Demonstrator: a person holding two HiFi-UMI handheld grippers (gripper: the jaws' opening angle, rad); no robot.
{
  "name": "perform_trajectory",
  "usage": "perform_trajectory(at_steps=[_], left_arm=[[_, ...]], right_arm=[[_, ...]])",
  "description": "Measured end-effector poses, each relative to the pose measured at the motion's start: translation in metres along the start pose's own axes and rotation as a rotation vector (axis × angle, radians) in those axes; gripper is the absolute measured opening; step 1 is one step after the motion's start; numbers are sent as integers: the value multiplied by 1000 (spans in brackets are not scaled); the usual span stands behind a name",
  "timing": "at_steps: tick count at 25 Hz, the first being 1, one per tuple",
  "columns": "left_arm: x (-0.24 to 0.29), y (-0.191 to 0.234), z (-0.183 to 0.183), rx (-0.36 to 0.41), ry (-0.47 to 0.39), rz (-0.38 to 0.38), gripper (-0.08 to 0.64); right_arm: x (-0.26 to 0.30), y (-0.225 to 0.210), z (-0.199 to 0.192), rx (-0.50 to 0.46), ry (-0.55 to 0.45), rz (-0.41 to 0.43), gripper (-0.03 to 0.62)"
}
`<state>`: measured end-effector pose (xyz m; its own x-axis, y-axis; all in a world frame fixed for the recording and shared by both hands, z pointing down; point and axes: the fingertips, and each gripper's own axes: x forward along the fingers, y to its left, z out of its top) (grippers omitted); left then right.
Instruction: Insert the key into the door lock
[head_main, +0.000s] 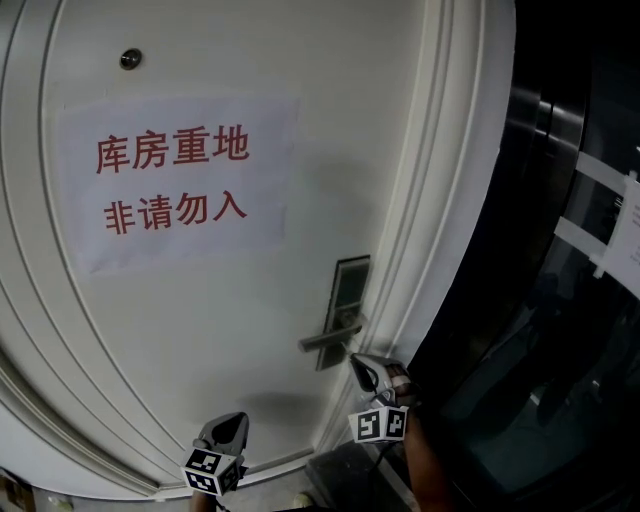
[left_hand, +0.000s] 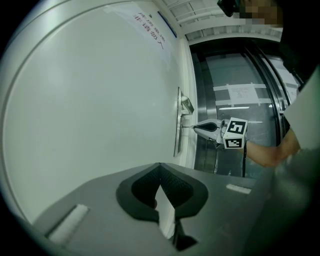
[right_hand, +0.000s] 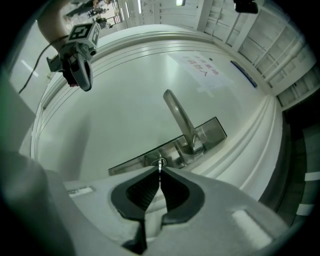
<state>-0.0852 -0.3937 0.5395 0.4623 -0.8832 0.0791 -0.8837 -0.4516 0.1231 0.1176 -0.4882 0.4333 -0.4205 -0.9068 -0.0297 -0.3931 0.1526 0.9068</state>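
Note:
A white door (head_main: 200, 330) carries a grey lock plate (head_main: 347, 290) with a lever handle (head_main: 330, 338). My right gripper (head_main: 357, 362) sits just below the handle, level with the plate. In the right gripper view its jaws (right_hand: 160, 172) are shut on a thin metal key (right_hand: 159, 167), whose tip sits at the round keyhole (right_hand: 159, 161) on the plate (right_hand: 210, 131), beside the handle (right_hand: 180, 117). The left gripper view shows the key (left_hand: 187, 127) bridging the right gripper (left_hand: 207, 128) and the plate (left_hand: 177, 127). My left gripper (head_main: 235, 422) hangs lower left, shut and empty (left_hand: 160, 166).
A paper sign with red characters (head_main: 175, 180) is taped to the door, with a peephole (head_main: 130, 58) above it. The moulded door frame (head_main: 450, 200) runs right of the lock. Dark glass doors (head_main: 560, 300) stand further right. A person's arm (left_hand: 265, 152) holds the right gripper.

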Motion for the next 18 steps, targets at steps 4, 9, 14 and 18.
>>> perform_trajectory(at_steps=[4, 9, 14, 18], left_arm=[[2, 1, -2, -5, 0, 1, 3], [3, 3, -5, -11, 1, 2, 3], [5, 5, -7, -22, 0, 0, 3], [6, 5, -9, -29, 3, -4, 3]], right_arm=[[3, 0, -1, -27, 7, 11, 11], [6, 0, -1, -62, 15, 22, 11], [6, 0, -1, -152, 37, 48, 11], [7, 1, -1, -245, 57, 62, 11]])
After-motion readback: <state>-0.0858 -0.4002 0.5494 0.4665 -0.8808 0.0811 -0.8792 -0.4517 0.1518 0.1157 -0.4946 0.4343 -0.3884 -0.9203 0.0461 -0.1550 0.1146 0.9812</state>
